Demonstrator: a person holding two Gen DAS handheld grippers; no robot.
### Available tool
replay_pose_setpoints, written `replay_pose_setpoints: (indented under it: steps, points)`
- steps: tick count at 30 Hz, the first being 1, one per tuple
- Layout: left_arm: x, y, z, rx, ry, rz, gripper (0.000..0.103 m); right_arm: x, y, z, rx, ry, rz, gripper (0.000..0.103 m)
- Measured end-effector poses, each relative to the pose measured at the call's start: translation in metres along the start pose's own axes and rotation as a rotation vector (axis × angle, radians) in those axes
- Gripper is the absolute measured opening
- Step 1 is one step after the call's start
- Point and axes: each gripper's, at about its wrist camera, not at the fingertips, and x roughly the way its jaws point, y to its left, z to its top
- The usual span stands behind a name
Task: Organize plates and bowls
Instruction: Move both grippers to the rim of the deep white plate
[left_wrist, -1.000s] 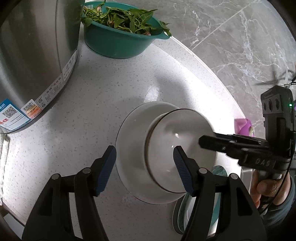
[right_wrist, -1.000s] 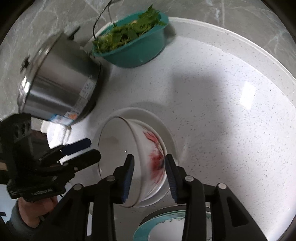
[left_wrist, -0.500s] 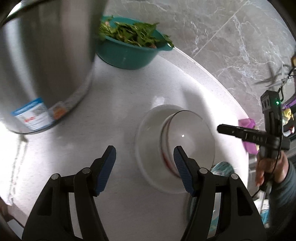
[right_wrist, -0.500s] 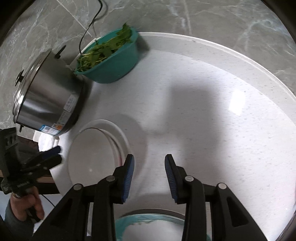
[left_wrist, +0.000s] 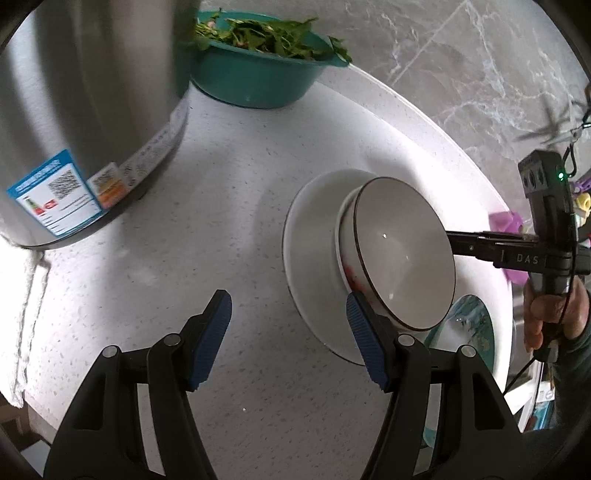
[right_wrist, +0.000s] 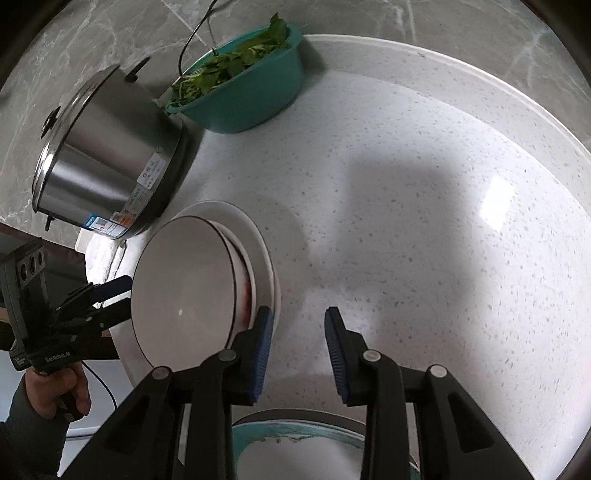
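A white bowl (left_wrist: 402, 251) with a dark rim and a red pattern on its side sits on a white plate (left_wrist: 310, 254) on the speckled counter. Both show in the right wrist view, bowl (right_wrist: 184, 280) on plate (right_wrist: 264, 254). My left gripper (left_wrist: 288, 336) is open and empty just left of the stack. My right gripper (right_wrist: 298, 350) is open and empty, to the right of the stack and apart from it; it shows in the left wrist view (left_wrist: 476, 242). A teal-rimmed plate (right_wrist: 295, 446) lies below my right gripper, also in the left wrist view (left_wrist: 469, 332).
A steel pot (left_wrist: 74, 110) stands at the left, also in the right wrist view (right_wrist: 107, 155). A teal basin of greens (left_wrist: 266, 62) sits at the back (right_wrist: 243, 81). A white cloth (left_wrist: 22, 314) lies at the counter's left edge. The counter's curved rim (right_wrist: 517, 96) runs along the marble wall.
My right gripper let go of the bowl, left it on the white plate and drew back to the right. My left gripper shifted left, away from the stack.
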Motion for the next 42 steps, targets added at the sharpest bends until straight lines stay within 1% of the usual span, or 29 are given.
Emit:
replay_pose_setpoints:
  steps: [3, 7, 11, 13, 15, 17, 21, 24, 26, 28, 29, 31, 32, 36, 42]
  points:
    - [0.003, 0.000, 0.002, -0.001, 0.003, 0.016, 0.063, 0.002, 0.005, -0.001, -0.020, 0.010, -0.012, 0.033]
    - [0.009, -0.001, 0.001, 0.005, 0.022, 0.043, 0.063, 0.004, 0.004, -0.001, -0.014, 0.020, 0.002, 0.033]
    - [0.017, -0.007, -0.002, 0.040, 0.039, 0.069, 0.063, 0.012, 0.006, 0.001, -0.015, 0.040, 0.014, 0.033]
    - [0.020, -0.005, -0.004, 0.037, 0.045, 0.067, 0.063, 0.020, 0.005, 0.003, -0.010, 0.053, 0.021, 0.033]
    - [0.026, -0.004, -0.003, 0.031, 0.042, 0.082, 0.063, 0.021, 0.005, 0.004, -0.005, 0.043, 0.027, 0.032]
    - [0.027, -0.002, 0.000, 0.012, 0.035, 0.071, 0.063, 0.022, 0.005, 0.006, -0.007, 0.031, 0.028, 0.031]
    - [0.030, 0.004, 0.006, 0.000, 0.016, 0.078, 0.063, 0.023, 0.004, 0.005, -0.019, 0.004, 0.042, 0.031]
    - [0.040, 0.005, 0.008, 0.004, 0.050, 0.110, 0.063, 0.024, 0.004, 0.002, -0.026, -0.014, 0.047, 0.031]
    - [0.043, 0.003, 0.009, 0.013, 0.053, 0.117, 0.063, 0.023, 0.004, 0.001, -0.035, -0.033, 0.056, 0.031]
    - [0.048, -0.002, 0.010, 0.032, 0.067, 0.134, 0.063, 0.024, 0.004, 0.001, -0.035, -0.027, 0.057, 0.031]
    - [0.053, -0.005, 0.011, 0.045, 0.080, 0.156, 0.063, 0.026, 0.004, 0.001, -0.034, -0.023, 0.055, 0.031]
    - [0.056, -0.009, 0.012, 0.051, 0.084, 0.163, 0.063, 0.027, 0.003, 0.001, -0.025, -0.018, 0.056, 0.031]
    - [0.059, -0.010, 0.013, 0.057, 0.093, 0.179, 0.063, 0.028, 0.003, 0.001, -0.024, -0.014, 0.055, 0.031]
    - [0.068, -0.011, 0.018, 0.035, 0.117, 0.173, 0.063, 0.032, 0.002, 0.003, -0.017, -0.009, 0.061, 0.031]
    - [0.080, -0.012, 0.024, 0.006, 0.119, 0.158, 0.063, 0.042, 0.003, 0.003, -0.020, 0.015, 0.071, 0.031]
